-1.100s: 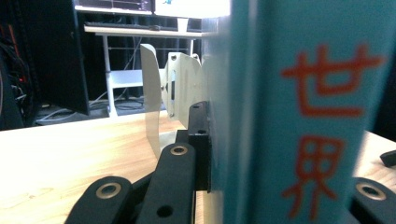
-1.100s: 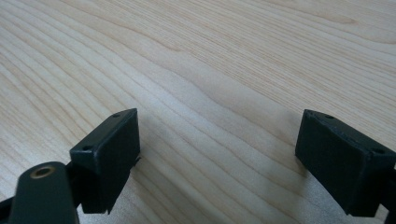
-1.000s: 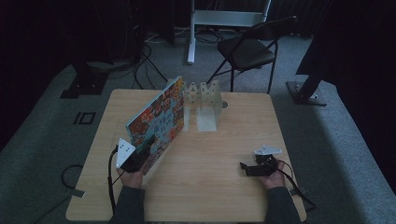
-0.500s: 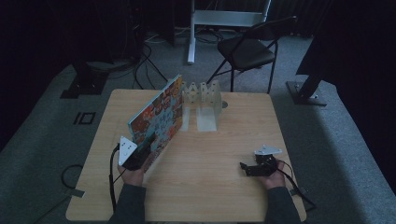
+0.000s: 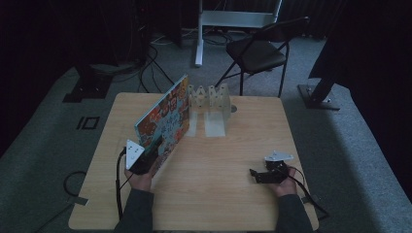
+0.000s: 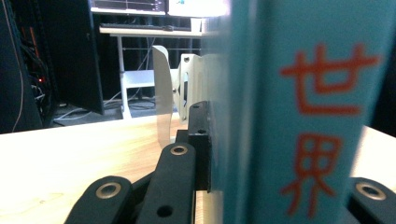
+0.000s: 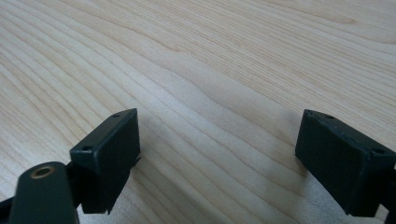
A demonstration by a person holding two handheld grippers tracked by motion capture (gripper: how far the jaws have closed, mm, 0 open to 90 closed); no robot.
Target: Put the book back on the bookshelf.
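Note:
A large picture book (image 5: 165,114) with a colourful cover and a teal spine (image 6: 303,112) stands tilted on its edge on the wooden table (image 5: 218,194). My left gripper (image 5: 148,156) is shut on the book's near lower corner, its jaws pressed against both covers (image 6: 215,140). Beyond the book stands a white slotted rack (image 5: 210,99), also in the left gripper view (image 6: 187,88). My right gripper (image 5: 256,174) rests low over the table at the front right, open, with only bare wood between its jaws (image 7: 217,154).
A black folding chair (image 5: 257,53) stands behind the table's far edge, beside a white stand (image 5: 228,19). Cables lie on the grey carpet (image 5: 58,145) at left. A dark stand base (image 5: 318,94) sits at the right.
The book is raised a little more upright by my left gripper. The right gripper has stayed where it was.

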